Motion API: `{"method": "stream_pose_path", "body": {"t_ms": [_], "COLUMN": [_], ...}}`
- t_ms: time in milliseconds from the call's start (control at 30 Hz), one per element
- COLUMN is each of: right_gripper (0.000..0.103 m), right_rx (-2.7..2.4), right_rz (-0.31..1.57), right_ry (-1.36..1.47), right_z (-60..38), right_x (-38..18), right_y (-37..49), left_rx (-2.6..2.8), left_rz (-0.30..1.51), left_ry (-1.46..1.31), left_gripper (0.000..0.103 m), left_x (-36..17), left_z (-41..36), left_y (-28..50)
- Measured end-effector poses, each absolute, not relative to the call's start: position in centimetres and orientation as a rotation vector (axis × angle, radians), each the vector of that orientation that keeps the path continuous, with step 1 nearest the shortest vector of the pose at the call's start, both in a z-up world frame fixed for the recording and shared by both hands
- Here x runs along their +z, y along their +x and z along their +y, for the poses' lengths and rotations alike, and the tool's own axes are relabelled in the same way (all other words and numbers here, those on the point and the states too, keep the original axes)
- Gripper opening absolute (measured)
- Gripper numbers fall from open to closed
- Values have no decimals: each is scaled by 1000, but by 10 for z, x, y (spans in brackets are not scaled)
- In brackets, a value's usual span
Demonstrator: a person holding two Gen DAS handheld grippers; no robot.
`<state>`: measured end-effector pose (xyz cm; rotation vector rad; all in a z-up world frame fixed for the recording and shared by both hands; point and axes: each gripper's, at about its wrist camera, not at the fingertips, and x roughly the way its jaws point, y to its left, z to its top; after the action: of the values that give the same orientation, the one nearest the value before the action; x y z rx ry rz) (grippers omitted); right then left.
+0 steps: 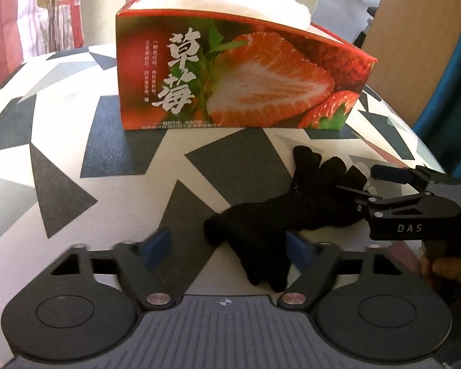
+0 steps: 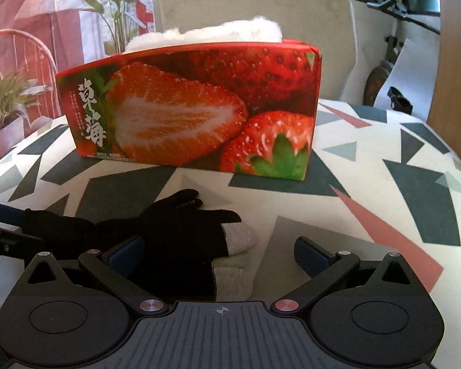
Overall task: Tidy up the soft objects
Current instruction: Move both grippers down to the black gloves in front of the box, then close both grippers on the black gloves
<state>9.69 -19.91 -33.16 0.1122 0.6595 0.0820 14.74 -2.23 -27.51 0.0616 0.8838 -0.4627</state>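
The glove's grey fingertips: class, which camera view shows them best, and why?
The right wrist view. There the black glove lies between the right gripper's open jaws, its grey fingertips plainly visible. In the left wrist view only a pale trace shows beyond that gripper, mostly hidden.

Bright daylight from behind; soft, edge-warped fisheye views.

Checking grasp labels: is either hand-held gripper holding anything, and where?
Neither. Both straddle the black glove, jaws open: left hand-held gripper at its cuff end, right hand-held gripper at its grey-tipped fingers.

Limp black glove [image 1: 261,215] before strawberry box [image 1: 239,73]
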Motion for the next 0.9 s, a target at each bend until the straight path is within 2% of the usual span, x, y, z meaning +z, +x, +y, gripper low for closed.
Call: {"method": "stream_pose_path", "body": {"t_ms": [133, 433, 900], "right_gripper": [103, 103, 101], "right_rx": [87, 97, 127], "right_rz": [663, 662, 660], "right_ry": [105, 100, 87], "right_z": [-197, -196, -194], "right_x": [-332, -332, -331], "right_y": [98, 97, 96], "left_rx": [-506, -520, -514], "left_rz": [865, 844, 827], "left_ry": [62, 57, 70], "left_gripper": [47, 42, 42], "left_x": [-274, -277, -278], "left_z": [-24, -23, -24], "left_y": [147, 148, 149]}}
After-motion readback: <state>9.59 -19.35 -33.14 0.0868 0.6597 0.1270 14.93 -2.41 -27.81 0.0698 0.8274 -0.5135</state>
